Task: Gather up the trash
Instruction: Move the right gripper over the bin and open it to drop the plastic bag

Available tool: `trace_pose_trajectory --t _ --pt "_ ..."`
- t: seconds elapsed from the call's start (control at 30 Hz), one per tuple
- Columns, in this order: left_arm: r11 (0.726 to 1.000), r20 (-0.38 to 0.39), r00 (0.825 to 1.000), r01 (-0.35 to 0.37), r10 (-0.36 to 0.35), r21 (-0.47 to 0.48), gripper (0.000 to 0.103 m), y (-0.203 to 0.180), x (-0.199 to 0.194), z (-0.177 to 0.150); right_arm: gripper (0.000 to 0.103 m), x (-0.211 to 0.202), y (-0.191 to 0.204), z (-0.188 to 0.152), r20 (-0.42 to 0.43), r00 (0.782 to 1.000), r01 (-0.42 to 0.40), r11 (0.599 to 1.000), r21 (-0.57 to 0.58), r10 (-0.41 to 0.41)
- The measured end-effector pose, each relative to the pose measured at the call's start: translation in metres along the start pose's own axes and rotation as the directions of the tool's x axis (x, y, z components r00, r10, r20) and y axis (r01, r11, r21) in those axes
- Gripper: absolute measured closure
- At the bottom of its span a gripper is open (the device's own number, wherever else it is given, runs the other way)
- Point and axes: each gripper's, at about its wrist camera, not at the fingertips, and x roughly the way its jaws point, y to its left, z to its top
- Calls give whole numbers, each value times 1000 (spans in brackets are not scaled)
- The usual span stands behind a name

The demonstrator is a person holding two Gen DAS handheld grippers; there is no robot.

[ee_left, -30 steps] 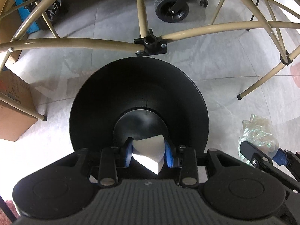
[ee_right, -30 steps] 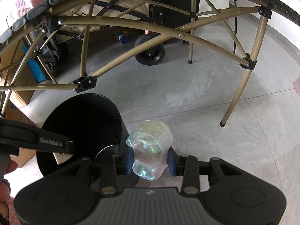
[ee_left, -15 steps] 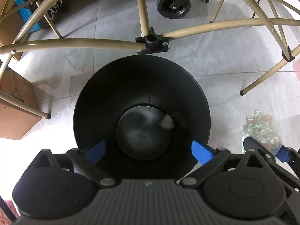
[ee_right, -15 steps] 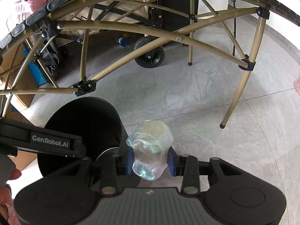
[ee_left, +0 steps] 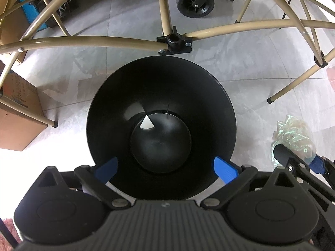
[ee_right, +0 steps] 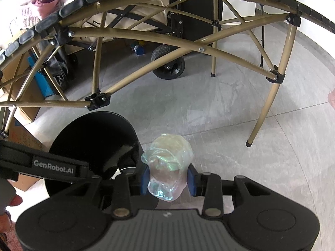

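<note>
Grey floor tiles (ee_left: 136,41) carry the black bin (ee_left: 209,96). One white paper scrap (ee_left: 146,123) lies inside; left tool (ee_left: 165,168) gapes empty. Right tool (ee_right: 167,181) clamps crumpled plastic wrap (ee_right: 167,161) beside the bin, undeposited.

Your black bin (ee_left: 161,96) stands upright and open on the grey tile floor, round and tapering to a smaller base. A white scrap of paper (ee_left: 146,123) lies on the bottom, near the far-left edge. Just right of the bin, a crumpled, iridescent clear wrapper (ee_right: 167,165) is pinched above the floor.
</note>
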Motion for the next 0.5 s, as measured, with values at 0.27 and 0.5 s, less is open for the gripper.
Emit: trace_pose_trajectory --t 0.27,0.5 --pt "1000 3 1000 -2 2 -6 3 8 -9 -5 68 -5 5 1 15 1000 -7 1000 -12 8" --pt "1000 32 999 -1 1 -23 3 19 -26 -13 68 -14 13 3 40 999 -25 999 -31 26"
